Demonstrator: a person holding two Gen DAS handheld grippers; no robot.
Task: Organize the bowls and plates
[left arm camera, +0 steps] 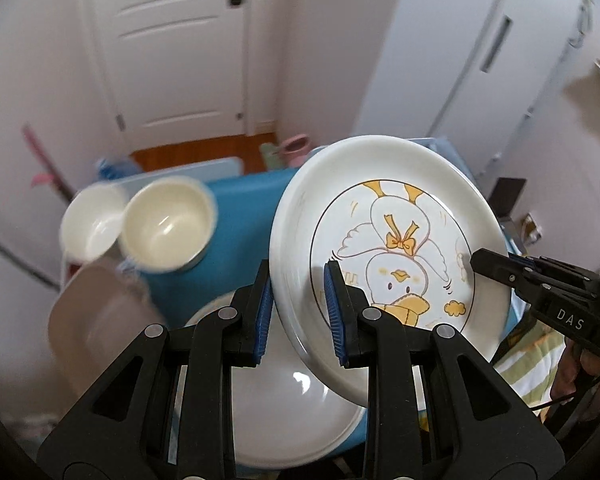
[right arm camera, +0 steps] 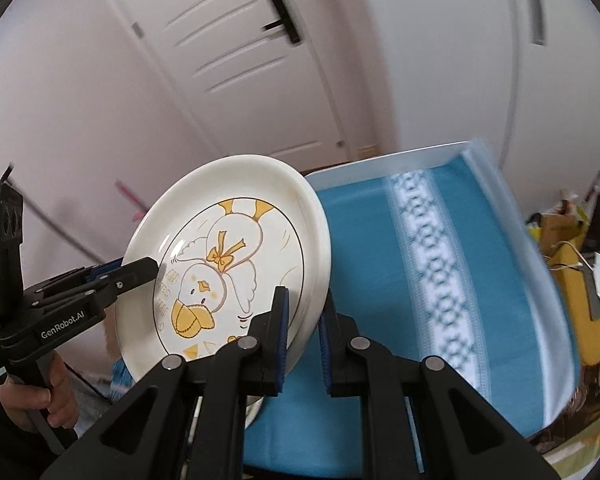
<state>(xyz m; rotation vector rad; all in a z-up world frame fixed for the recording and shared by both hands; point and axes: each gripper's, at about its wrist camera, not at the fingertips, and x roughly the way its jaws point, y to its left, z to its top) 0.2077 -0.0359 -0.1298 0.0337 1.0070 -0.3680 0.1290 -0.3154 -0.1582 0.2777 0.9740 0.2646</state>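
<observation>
- The duck plate (left arm camera: 388, 240) is off the bench (right arm camera: 380, 280), tilted steeply, and carried between both grippers above the blue cloth.
- The left gripper (left arm camera: 300, 312) is pinching the plate's rim on 1 side, with 1 blue pad (left arm camera: 334, 308) on the printed face and the other behind the rim.
- The right gripper (right arm camera: 304, 332) is pinching the opposite rim, its jaws nearly pressed together around the thin edge.
- The plate looks like glazed ceramic: stiff, fairly heavy for such a narrow hold, smooth enough to slip, and likely to chip or break if dropped.
- The raised rim is the sensible place to take hold, and 2 opposed grips keep the plate from swinging; both hands need to move together.
- A plain white plate (left arm camera: 300, 412) lies on the bench under it, a likely base for stacking.
- 2 bowls (left arm camera: 166, 228) stand to the left, well apart from the carried plate, and are blurred.
</observation>
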